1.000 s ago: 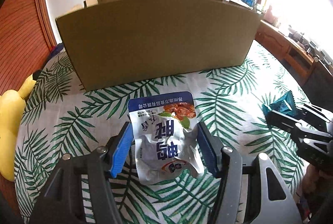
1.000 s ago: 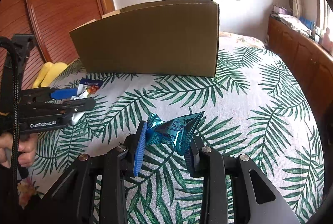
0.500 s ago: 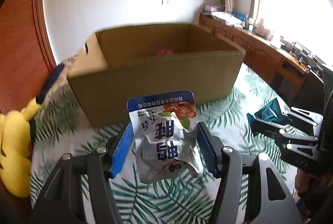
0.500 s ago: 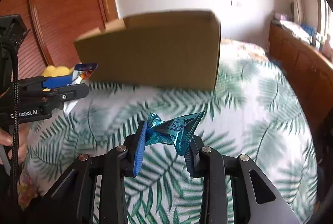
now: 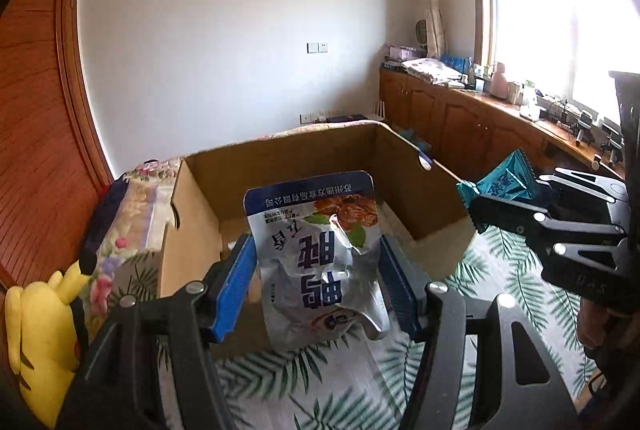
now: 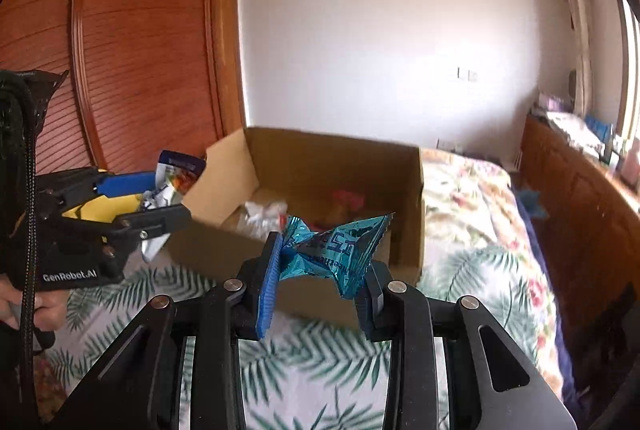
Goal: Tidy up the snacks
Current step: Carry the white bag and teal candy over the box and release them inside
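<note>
My left gripper is shut on a silver and blue snack pouch and holds it in the air at the near wall of an open cardboard box. My right gripper is shut on a teal foil snack packet, raised in front of the same box. The box holds a white wrapper and a pink item. The right gripper with its packet shows at the right of the left wrist view. The left gripper with its pouch shows at the left of the right wrist view.
The box stands on a bed with a palm-leaf cover. A yellow plush toy lies at the left edge. Wooden cabinets run along the right wall, a wooden wardrobe at the left.
Both grippers have risen from just above the bed cover, each still holding its snack. The box's open inside has come into view over its near wall.
</note>
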The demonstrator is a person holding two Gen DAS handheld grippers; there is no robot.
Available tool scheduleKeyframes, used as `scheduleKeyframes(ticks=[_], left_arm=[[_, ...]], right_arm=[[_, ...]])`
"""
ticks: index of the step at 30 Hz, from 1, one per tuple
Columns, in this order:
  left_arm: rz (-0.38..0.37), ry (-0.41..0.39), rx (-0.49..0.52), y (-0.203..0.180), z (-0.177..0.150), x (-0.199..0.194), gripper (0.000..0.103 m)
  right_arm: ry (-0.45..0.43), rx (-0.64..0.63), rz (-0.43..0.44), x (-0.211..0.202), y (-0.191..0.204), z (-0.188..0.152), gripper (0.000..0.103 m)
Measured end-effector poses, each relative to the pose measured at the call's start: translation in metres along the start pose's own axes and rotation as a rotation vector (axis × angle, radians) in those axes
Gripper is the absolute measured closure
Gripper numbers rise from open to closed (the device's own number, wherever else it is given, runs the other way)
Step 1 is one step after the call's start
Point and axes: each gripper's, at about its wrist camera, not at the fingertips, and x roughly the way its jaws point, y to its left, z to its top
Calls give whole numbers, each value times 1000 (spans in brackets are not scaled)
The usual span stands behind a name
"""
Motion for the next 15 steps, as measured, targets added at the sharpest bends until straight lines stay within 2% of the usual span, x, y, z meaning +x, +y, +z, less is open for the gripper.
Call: scheduleKeyframes(ticks=[6,15], left_arm=[[14,11,-21,16,11,32,41],[21,61,-62,32,2,70,41]], right_arm=[[7,-12,10,31,-2,16,71],[58,20,35,77,-9,16,71]])
